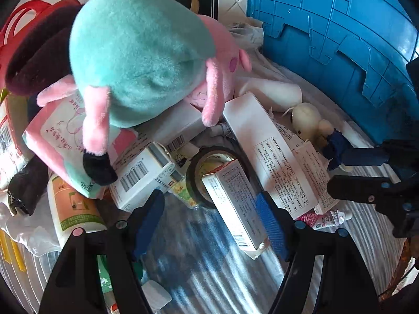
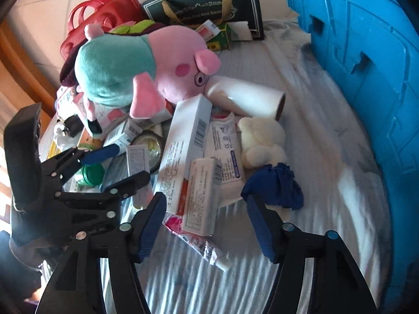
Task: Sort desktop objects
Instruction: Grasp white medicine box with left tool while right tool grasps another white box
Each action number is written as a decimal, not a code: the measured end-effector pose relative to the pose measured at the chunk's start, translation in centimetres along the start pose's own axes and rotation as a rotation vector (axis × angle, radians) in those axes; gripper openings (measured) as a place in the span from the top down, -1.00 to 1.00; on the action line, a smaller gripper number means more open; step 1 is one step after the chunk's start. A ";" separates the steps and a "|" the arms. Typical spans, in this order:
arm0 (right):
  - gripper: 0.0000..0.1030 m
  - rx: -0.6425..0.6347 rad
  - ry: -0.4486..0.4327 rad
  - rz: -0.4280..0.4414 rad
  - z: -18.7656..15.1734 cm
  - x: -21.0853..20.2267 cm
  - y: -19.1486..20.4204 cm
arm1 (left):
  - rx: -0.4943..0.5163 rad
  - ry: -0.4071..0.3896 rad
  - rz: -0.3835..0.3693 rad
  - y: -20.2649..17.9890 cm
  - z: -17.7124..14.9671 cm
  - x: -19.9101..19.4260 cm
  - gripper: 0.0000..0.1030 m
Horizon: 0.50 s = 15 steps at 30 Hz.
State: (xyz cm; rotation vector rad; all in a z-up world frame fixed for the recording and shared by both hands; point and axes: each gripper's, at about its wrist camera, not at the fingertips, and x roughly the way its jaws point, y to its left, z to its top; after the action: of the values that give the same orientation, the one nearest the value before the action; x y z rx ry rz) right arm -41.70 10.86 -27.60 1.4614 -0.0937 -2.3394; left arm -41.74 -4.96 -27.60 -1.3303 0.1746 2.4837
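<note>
A heap of desktop objects lies on a striped cloth. My left gripper (image 1: 209, 209) is open, with a small white printed box (image 1: 230, 201) between its pads; the right pad sits against the box's edge and the left pad stands apart. The box leans on a dark tape roll (image 1: 209, 172). My right gripper (image 2: 207, 217) is open over another small white box (image 2: 203, 196) that rests on a pink tube (image 2: 207, 248); both pads stand clear of it. A pig plush (image 2: 146, 70) in a teal dress tops the pile. Each gripper shows in the other's view: right gripper (image 1: 340, 172), left gripper (image 2: 123, 162).
A blue crate (image 2: 366, 65) walls off the right side. A long white box (image 2: 186, 141), a white roll (image 2: 246, 96), a cream plush (image 2: 262, 141) and a blue cloth (image 2: 275, 185) lie nearby. A red basket (image 2: 104, 13) and a dark green bag (image 2: 204, 2) stand behind.
</note>
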 end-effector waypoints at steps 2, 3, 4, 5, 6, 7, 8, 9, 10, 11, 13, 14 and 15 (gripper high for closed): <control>-0.15 -0.010 0.026 -0.007 -0.1 0.5 0.3 | -0.024 0.013 -0.009 0.7 -0.3 -0.3 -0.41; -0.08 -0.014 0.037 -0.012 -0.2 0.8 0.4 | -0.026 0.018 -0.010 0.8 -0.6 -0.4 -0.41; -0.03 -0.013 0.047 -0.015 -0.2 1.0 0.4 | -0.024 0.024 -0.012 0.9 -0.9 -0.4 -0.41; 0.00 -0.008 0.056 -0.023 -0.3 1.1 0.2 | -0.026 0.028 -0.017 0.8 -1.1 -0.4 -0.41; 0.03 -0.003 0.066 -0.028 -0.3 1.4 0.1 | -0.032 0.031 -0.025 0.7 -1.2 -0.3 -0.41; 0.03 0.006 0.067 -0.023 -0.3 1.4 -0.1 | -0.035 0.034 -0.037 0.6 -1.1 0.0 -0.41; 0.03 0.008 0.069 -0.027 -0.2 1.5 -0.2 | -0.035 0.037 -0.049 0.5 -0.8 0.4 -0.41; 0.04 0.002 0.073 -0.035 0.0 1.6 -0.1 | -0.030 0.044 -0.053 0.1 -0.6 0.8 -0.41; 0.14 -0.005 0.076 -0.040 0.1 1.5 0.0 | -0.022 0.049 -0.050 -0.3 -0.4 1.1 -0.41; 0.21 -0.012 0.083 -0.041 0.1 1.5 0.0 | -0.014 0.045 -0.042 -0.7 -0.3 1.3 -0.41; 0.24 -0.011 0.099 -0.053 0.0 1.2 -0.1 | 0.003 0.066 -0.028 -1.1 -0.4 2.1 -0.41; 0.24 -0.005 0.109 -0.054 0.0 1.3 -0.2 | -0.005 0.090 -0.027 -1.1 -0.6 2.8 -0.40; 0.24 0.000 0.119 -0.052 0.0 1.4 -0.3 | 0.002 0.075 -0.012 -1.3 -0.8 2.7 -0.40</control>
State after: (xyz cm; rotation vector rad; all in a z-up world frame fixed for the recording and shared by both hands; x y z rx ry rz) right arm -42.28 10.62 -28.85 1.6172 -0.0244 -2.2870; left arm -42.12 -3.33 -30.25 -1.4204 0.1856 2.4247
